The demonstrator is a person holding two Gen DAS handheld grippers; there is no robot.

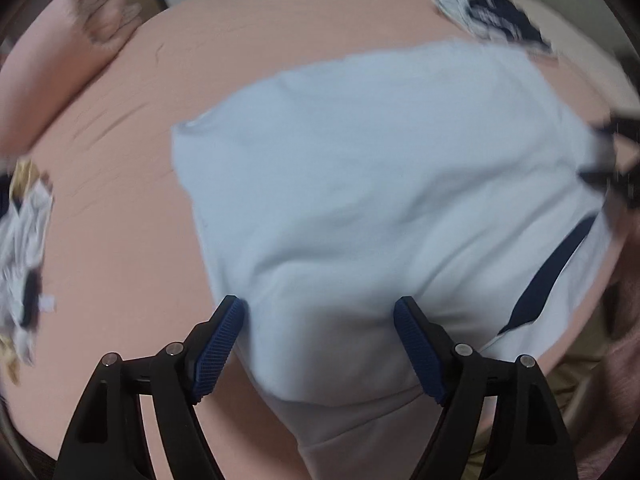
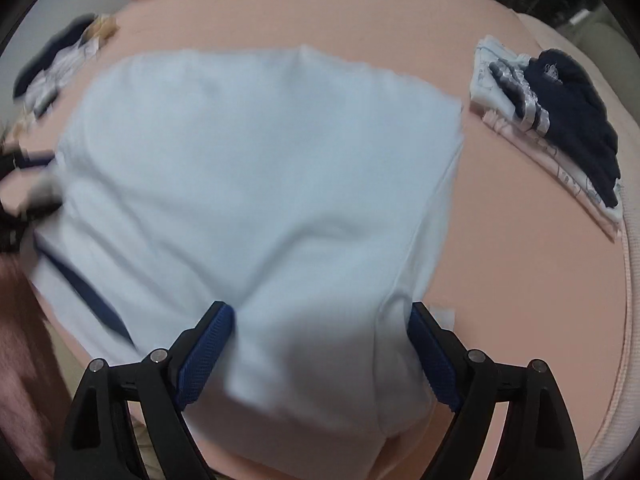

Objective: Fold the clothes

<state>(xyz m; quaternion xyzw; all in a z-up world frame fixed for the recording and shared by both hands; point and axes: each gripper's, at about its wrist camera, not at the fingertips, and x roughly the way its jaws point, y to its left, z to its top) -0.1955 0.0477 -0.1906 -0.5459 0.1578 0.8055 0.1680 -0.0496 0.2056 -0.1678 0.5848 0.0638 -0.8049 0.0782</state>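
Observation:
A pale blue shirt (image 1: 380, 160) with a navy stripe (image 1: 548, 276) lies spread on the peach bed sheet (image 1: 120, 168). Its near edge bulges up between the blue pads of my left gripper (image 1: 320, 308), which stands open around the fabric. In the right wrist view the same shirt (image 2: 260, 160) rises between the wide-apart fingers of my right gripper (image 2: 320, 312), also open. Each gripper shows blurred at the edge of the other's view: the right gripper (image 1: 612, 160) and the left gripper (image 2: 20, 184), both at the shirt's side.
A folded stack of clothes (image 2: 560, 120) topped by a dark navy garment sits near the bed's right edge (image 2: 628, 280). A loose pile of unfolded clothes (image 1: 24, 248) lies at the left. A pink pillow (image 1: 60, 60) rests at the far left corner.

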